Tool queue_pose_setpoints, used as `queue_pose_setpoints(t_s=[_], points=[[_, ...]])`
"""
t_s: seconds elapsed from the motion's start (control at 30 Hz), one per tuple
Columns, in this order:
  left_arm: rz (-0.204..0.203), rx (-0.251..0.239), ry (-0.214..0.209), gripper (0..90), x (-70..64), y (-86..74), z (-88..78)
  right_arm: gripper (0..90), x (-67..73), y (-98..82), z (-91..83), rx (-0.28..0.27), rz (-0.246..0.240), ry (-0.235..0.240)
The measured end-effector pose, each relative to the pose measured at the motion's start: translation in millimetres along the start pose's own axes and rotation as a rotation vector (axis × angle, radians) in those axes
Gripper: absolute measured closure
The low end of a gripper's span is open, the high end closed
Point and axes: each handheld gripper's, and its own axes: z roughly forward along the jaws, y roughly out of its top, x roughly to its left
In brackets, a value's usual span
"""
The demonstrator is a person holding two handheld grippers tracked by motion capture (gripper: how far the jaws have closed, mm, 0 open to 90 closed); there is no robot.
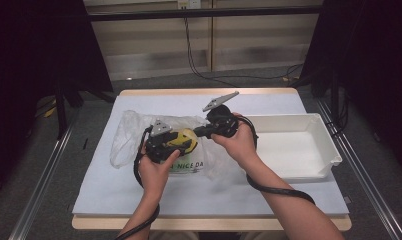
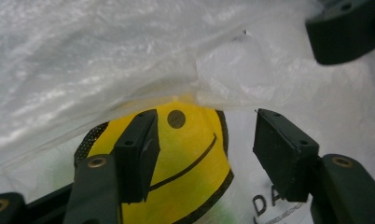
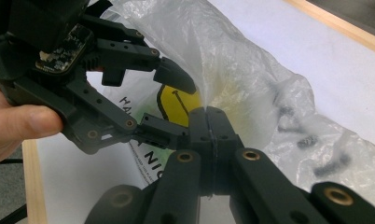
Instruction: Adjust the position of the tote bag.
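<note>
Right gripper (image 3: 208, 122): jaws closed flat together, pinching a fold of the plastic bag (image 3: 251, 79) at their tips. The film rises from the pinch and drapes away beyond the jaws.

Left gripper (image 2: 202, 154): jaws wide apart, gripping nothing. Between and just beyond them sits the yellow smiley print (image 2: 185, 158); the loose lip of the bag hangs just above the jaw tips. In the right gripper view, the left gripper's upper jaw tip lies at or just under that lip, its lower jaw just beside the right gripper's closed tips. I cannot tell whether it is inside the bag mouth or only against the film.

Task object: the bag lies mid-table on the white sheet (image 1: 199, 195), partly under both grippers in the high view. Small dark items (image 3: 311, 140) show through the film beyond and to the right of the right jaws; too blurred to identify.

Risks (judgement):
- Thin film held at a narrow pinch could stretch or tear if the right gripper pulls hard while the left one snags it.
- Jaw tips are nearly touching; closing or advancing the left gripper could knock the right pinch loose.
- The left jaws could catch both layers and close the mouth instead of opening it.
- Lifting may shift the loose items inside.

Room: open sheet ahead of the jaws. The white bin (image 1: 299, 150) stands near, to the right of the right hand (image 1: 239, 142). The far table edge is well apart.
</note>
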Motion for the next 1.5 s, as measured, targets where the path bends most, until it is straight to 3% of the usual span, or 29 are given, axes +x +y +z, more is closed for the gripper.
queue_pose_setpoints(t_s=[0.1, 0.23, 0.33, 0.43, 0.6, 0.77, 0.83, 0.87, 1.0, 1.07, 1.2, 1.33, 1.4, 1.5], points=[[-0.02, -0.013, -0.016, 34.7, -1.5, 3.3, 0.2, 90.0, 0.9, -0.5, -0.2, 0.001, 0.003, -0.005], [-0.021, -0.018, -0.007, 33.1, -2.3, 6.8, 2.8, 90.0, 0.8, -1.0, -1.6, 0.0, 0.003, -0.003], [-0.056, -0.042, -0.02, 36.3, -1.9, 7.3, 6.7, 90.0, 1.6, -1.1, -1.7, 0.0, -0.004, 0.002], [-0.05, -0.029, -0.018, 41.2, -1.9, 7.8, 7.7, 90.0, 2.3, -1.0, -1.3, 0.0, -0.004, 0.003], [-0.062, -0.054, -0.024, 57.4, -3.1, 8.3, 8.8, 90.0, 2.9, -0.8, -0.4, 0.001, -0.003, 0.005], [-0.073, -0.032, -0.041, 76.0, -1.4, 9.2, 9.7, 90.0, 3.1, -1.0, 0.6, 0.002, -0.006, 0.009], [-0.071, -0.026, -0.019, 85.5, -2.0, 9.5, 7.8, 90.0, 2.9, -0.9, 0.2, 0.004, -0.006, 0.005], [-0.088, -0.026, -0.031, 88.6, -2.7, 9.7, 7.3, 90.0, 2.7, -1.0, 0.1, 0.001, -0.003, 0.007], [-0.07, 0.023, -0.026, 90.0, -5.3, 8.9, 3.9, 90.0, -0.2, -1.9, 0.0, 0.005, 0.0, -0.001], [-0.085, 0.041, -0.051, 90.0, -6.1, 6.4, 0.8, 90.0, -2.7, -2.3, 0.7, 0.005, 0.007, -0.004], [-0.055, 0.087, -0.05, 90.0, -6.1, 0.3, -9.6, 90.0, -9.9, -0.4, 0.4, 0.01, 0.026, -0.024], [-0.036, 0.14, -0.07, 90.0, -4.6, -14.7, -23.1, 90.0, -20.3, 3.4, 1.1, 0.018, 0.039, -0.046], [-0.04, 0.137, -0.083, 90.0, -4.0, -18.7, -25.3, 90.0, -25.5, 5.3, 2.2, 0.026, 0.039, -0.063], [-0.044, 0.185, -0.102, 90.0, -2.5, -31.4, -30.8, 90.0, -34.7, 7.6, 7.4, 0.052, 0.049, -0.102]])
